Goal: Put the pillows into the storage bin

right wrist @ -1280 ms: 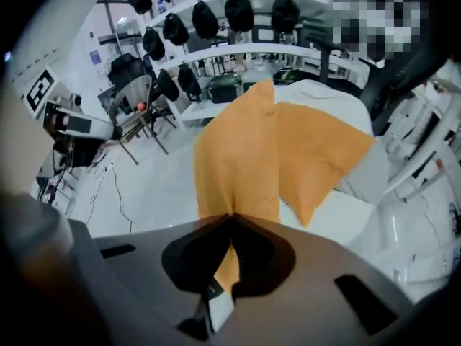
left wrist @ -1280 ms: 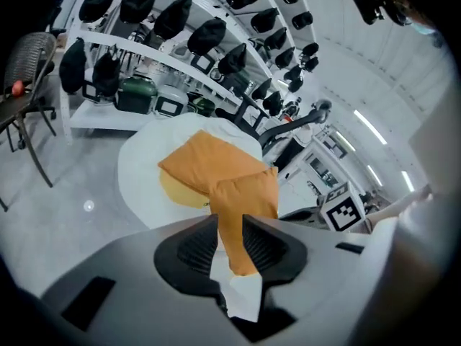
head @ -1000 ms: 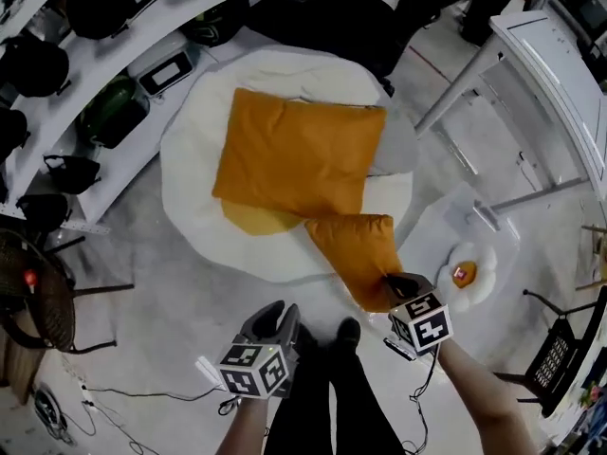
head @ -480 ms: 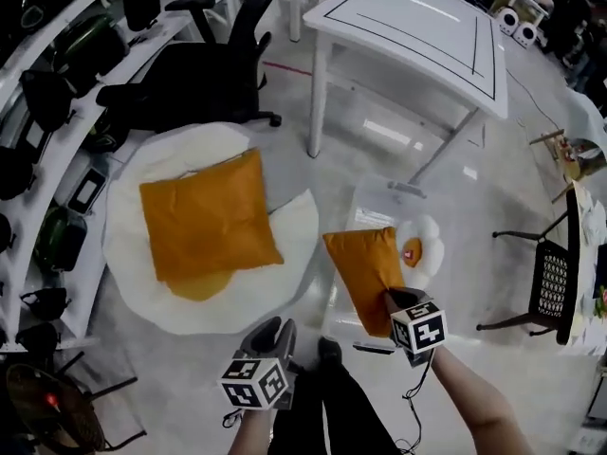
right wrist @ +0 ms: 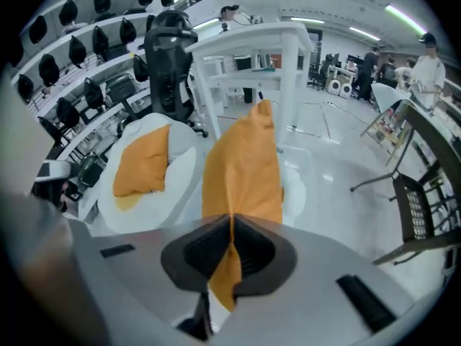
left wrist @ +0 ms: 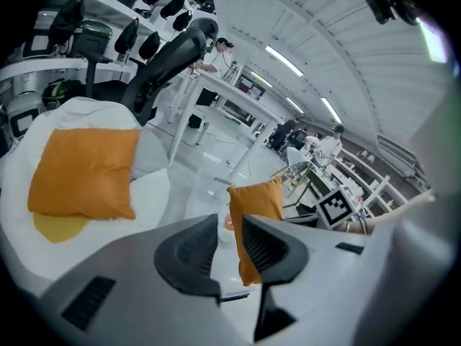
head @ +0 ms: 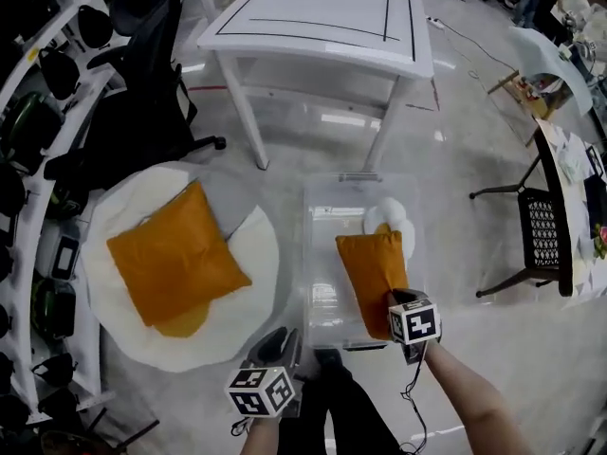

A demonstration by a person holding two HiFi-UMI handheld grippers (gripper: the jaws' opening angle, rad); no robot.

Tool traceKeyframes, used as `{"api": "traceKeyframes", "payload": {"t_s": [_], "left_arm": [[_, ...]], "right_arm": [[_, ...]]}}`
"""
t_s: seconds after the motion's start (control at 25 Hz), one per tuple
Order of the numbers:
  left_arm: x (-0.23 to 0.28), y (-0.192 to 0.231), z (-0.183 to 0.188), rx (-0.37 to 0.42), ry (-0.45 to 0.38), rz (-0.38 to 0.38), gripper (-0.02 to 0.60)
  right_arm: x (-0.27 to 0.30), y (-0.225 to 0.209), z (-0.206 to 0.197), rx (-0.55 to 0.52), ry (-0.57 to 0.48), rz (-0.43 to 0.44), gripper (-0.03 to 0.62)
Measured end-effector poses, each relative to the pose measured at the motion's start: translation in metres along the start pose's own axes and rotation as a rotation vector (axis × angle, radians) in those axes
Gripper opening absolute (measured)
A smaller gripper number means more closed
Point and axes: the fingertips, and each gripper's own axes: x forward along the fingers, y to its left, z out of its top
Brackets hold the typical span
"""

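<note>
A clear storage bin [head: 327, 273] stands on the floor with a small fried-egg cushion [head: 389, 218] at its far end. My right gripper [head: 403, 303] is shut on a corner of a small orange pillow [head: 372, 265], which hangs over the bin. In the right gripper view the pillow's cloth [right wrist: 245, 171] is pinched between the jaws of the right gripper [right wrist: 231, 225]. A larger orange pillow [head: 174, 256] lies on a white egg-shaped mat [head: 248, 254] at the left. My left gripper [head: 277, 347] is open and empty, near the mat's front edge; the left gripper [left wrist: 229, 225] shows a bare gap.
A white table [head: 322, 12] stands beyond the bin. A black office chair [head: 142, 93] is behind the mat and a black mesh chair [head: 545, 226] at the right. Shelves with dark gear [head: 28, 83] line the left side. The person's legs [head: 332, 406] are below.
The right gripper has carried the small orange pillow from the mat's edge rightward to above the bin. The left gripper moved along with it, still empty. The head view swung right.
</note>
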Motion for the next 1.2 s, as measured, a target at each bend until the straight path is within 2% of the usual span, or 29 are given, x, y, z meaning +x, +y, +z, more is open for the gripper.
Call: {"api": "traceKeyframes", "payload": {"t_s": [0.16, 0.24, 0.36, 0.52, 0.72, 0.92, 1.08, 1.2], "left_arm": [[0.018, -0.014, -0.006, 0.015, 0.023, -0.025, 0.103], [0.023, -0.018, -0.009, 0.019, 0.029, -0.028, 0.103], [0.024, -0.019, -0.014, 0.019, 0.038, -0.023, 0.103], [0.017, -0.012, -0.018, -0.001, 0.039, -0.006, 0.103], [0.003, 0.019, -0.014, -0.038, 0.015, 0.051, 0.103], [-0.012, 0.058, -0.007, -0.105, -0.063, 0.16, 0.103], [-0.035, 0.088, -0.007, -0.175, -0.101, 0.245, 0.103], [-0.051, 0.11, -0.011, -0.225, -0.124, 0.3, 0.103]], "right_arm": [[0.01, -0.035, -0.015, 0.063, -0.003, -0.134, 0.0], [0.01, -0.046, -0.015, 0.056, -0.013, -0.158, 0.0], [0.002, -0.051, -0.018, 0.054, -0.027, -0.147, 0.0], [-0.009, -0.04, -0.021, 0.044, -0.037, -0.072, 0.002], [0.002, 0.008, 0.002, 0.0, -0.062, 0.052, 0.045], [0.03, 0.088, 0.047, -0.177, -0.086, 0.225, 0.079], [0.043, 0.156, 0.071, -0.359, -0.101, 0.312, 0.087], [0.056, 0.203, 0.079, -0.456, -0.098, 0.374, 0.09]]}}
